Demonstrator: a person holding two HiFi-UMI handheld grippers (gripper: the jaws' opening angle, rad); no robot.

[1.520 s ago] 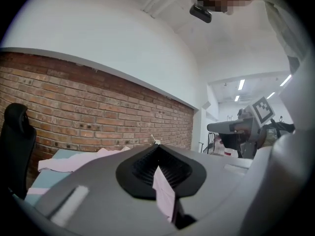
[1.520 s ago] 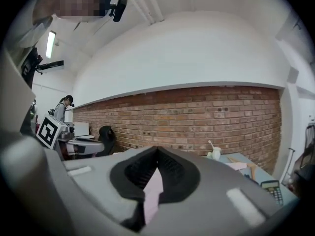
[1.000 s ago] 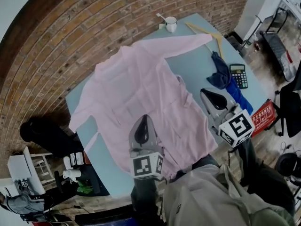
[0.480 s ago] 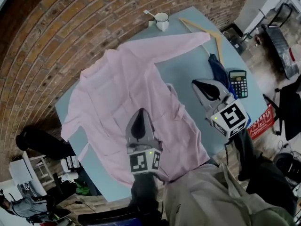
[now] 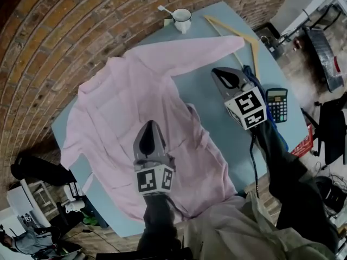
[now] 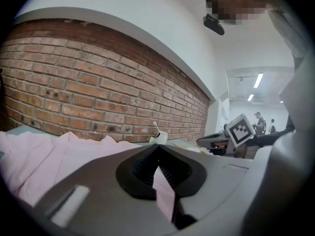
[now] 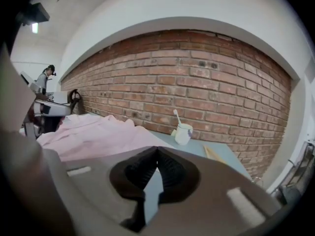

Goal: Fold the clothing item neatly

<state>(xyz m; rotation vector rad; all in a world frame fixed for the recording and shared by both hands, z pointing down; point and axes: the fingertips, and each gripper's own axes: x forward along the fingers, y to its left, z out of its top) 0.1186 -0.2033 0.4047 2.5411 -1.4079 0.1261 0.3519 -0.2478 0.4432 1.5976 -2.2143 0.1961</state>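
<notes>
Fingers pressed together, empty, on both. My left gripper (image 5: pixel 150 125) hangs over the pink shirt (image 5: pixel 124 99), which runs lengthwise away from me. My right gripper (image 5: pixel 219 72) is over the bare surface (image 5: pixel 214 110) beside it.

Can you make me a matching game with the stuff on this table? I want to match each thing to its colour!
Things:
1. shirt
2. mug
3. calculator
4. hanger

Colours:
A. light wood
B. white
C. pink, spread out flat
D. black, with rows of buttons

Right pairs: 1-C, 2-B, 3-D, 4-A
</notes>
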